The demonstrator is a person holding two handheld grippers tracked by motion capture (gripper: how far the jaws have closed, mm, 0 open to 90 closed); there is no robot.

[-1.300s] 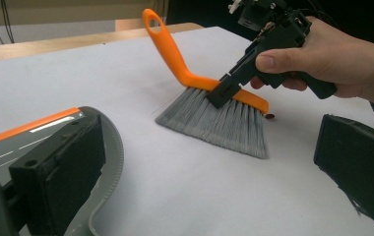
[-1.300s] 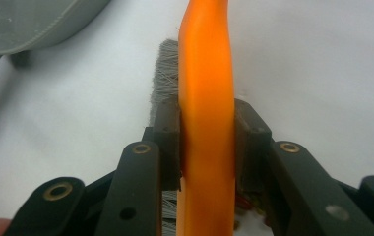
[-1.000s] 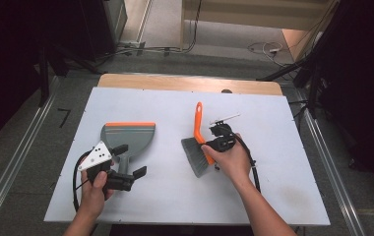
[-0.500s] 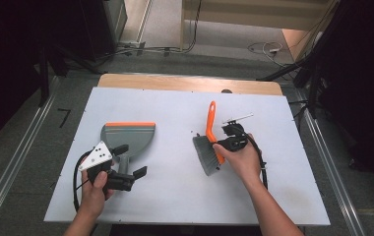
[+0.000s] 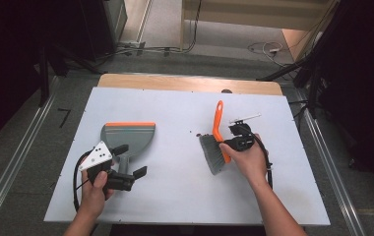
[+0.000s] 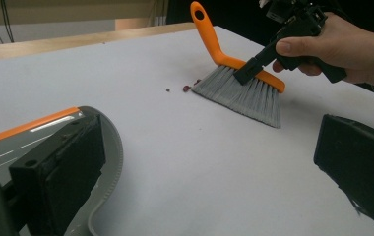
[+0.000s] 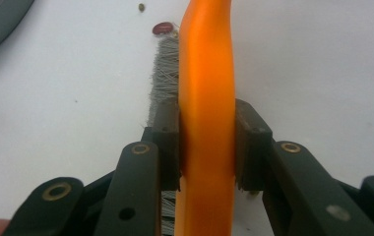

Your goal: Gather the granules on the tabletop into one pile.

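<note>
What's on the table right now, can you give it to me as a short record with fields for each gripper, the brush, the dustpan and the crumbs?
right gripper: shut on the brush
brush: orange back and handle, grey bristles on the table
left gripper: by the dustpan handle, grip unclear
dustpan: grey, orange lip, flat on the table
crumbs: few small dark bits at the bristle tips, between brush and dustpan

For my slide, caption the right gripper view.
Right gripper clamps the orange brush beside a red crumb.
</note>
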